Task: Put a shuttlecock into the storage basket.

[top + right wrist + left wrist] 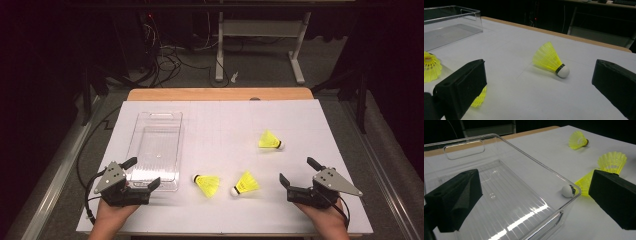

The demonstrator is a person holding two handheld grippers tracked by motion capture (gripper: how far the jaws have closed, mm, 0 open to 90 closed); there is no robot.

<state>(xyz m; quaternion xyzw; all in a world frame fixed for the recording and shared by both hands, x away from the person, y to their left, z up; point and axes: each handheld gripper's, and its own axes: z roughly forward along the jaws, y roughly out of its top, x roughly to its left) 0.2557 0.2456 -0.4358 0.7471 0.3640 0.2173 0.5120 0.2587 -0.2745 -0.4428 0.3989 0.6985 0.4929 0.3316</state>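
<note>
Three yellow shuttlecocks lie on the white table. One [207, 184] is just right of the clear plastic tray [159, 114], another [246, 184] is beside it, and the third [270, 141] lies farther back right. My left gripper [145, 172] stands open and empty at the tray's near right corner. In the left gripper view the gripper [535, 182] faces the tray rim [524, 155], with the nearest shuttlecock's white cork [567, 191] behind that corner. My right gripper [297, 170] is open and empty at the front right. From the right gripper view, the gripper [540, 75] looks at the far shuttlecock [549, 60].
The tray holds nothing. A white sheet [225, 120] covers the table, with a wooden strip [220, 94] along its far edge. Beyond it are a desk frame [260, 30] and floor cables [165, 60]. The person's hands come in over the front edge.
</note>
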